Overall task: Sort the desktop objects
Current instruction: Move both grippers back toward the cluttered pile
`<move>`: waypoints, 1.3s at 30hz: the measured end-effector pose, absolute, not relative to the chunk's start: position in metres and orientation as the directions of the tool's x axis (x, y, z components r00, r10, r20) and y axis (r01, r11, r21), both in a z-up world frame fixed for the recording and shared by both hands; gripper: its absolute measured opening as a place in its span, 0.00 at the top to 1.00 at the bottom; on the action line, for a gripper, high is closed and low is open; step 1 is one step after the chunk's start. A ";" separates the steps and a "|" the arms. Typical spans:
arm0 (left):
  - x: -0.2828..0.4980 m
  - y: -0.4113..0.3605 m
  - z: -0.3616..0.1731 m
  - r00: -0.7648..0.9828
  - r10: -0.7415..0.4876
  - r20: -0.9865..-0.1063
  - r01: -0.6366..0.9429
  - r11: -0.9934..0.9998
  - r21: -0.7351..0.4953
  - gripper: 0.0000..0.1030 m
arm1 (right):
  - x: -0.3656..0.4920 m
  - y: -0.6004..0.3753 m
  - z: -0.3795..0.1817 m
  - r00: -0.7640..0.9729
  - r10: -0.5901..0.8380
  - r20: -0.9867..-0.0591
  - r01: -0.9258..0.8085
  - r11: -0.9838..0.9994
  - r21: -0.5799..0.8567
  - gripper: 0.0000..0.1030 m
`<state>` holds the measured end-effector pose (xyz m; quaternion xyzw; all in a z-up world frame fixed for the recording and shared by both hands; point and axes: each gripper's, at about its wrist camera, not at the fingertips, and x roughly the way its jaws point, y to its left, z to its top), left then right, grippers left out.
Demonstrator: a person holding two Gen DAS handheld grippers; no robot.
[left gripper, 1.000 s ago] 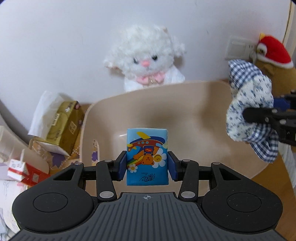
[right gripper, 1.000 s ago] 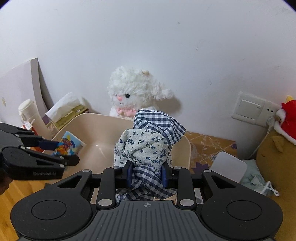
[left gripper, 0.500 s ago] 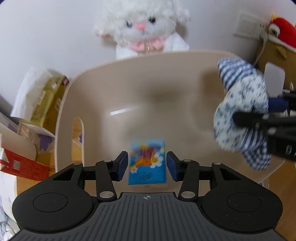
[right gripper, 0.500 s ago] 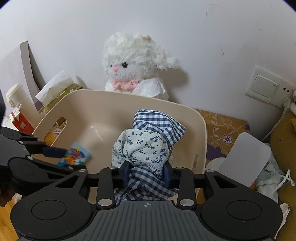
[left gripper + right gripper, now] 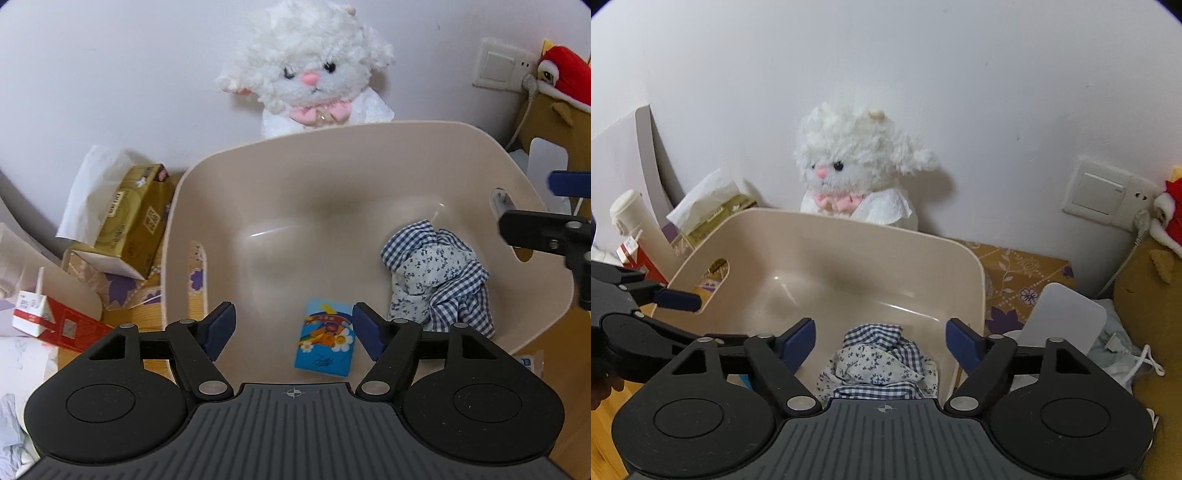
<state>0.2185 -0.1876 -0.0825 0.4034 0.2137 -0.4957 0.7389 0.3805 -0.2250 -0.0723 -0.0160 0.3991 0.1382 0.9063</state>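
A beige plastic tub (image 5: 332,147) stands on the desk; it also shows in the right wrist view (image 5: 871,236). A blue cartoon tissue pack (image 5: 325,338) lies on its floor near the front. A bundled blue checked and floral cloth (image 5: 437,273) lies in its right part, also seen in the right wrist view (image 5: 882,363). My left gripper (image 5: 293,328) is open and empty above the pack. My right gripper (image 5: 881,341) is open and empty above the cloth; it shows at the right edge of the left wrist view (image 5: 546,206).
A white plush lamb (image 5: 310,70) sits behind the tub against the wall. A gold tissue box (image 5: 125,218) and a red and white carton (image 5: 48,317) lie left of it. A brown plush with a red hat (image 5: 561,81), a wall switch (image 5: 1100,194) and a white card (image 5: 1063,314) are at the right.
Both grippers opened. The tissue pack dropped from my left gripper and the cloth from my right gripper; both now lie in the tub.
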 end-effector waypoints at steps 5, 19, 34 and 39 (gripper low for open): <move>0.221 -0.166 -0.059 0.398 -0.610 -0.685 0.911 0.173 0.375 0.28 | 0.363 -0.236 -0.060 0.673 0.239 -0.700 -0.228 0.967 0.111 0.05; 0.234 -0.090 -0.034 0.384 -0.665 -0.641 0.908 0.148 0.391 0.24 | 0.296 -0.229 -0.056 0.690 0.223 -0.689 -0.250 0.966 0.061 0.00; 0.253 -0.037 -0.080 0.358 -0.611 -0.706 0.901 0.028 0.432 0.24 | 0.251 -0.220 -0.087 0.627 0.218 -0.748 -0.291 0.956 0.035 0.00; 0.247 -0.027 -0.100 0.353 -0.603 -0.715 0.874 -0.062 0.483 0.23 | 0.240 -0.222 -0.100 0.596 0.221 -0.772 -0.318 0.948 0.025 0.00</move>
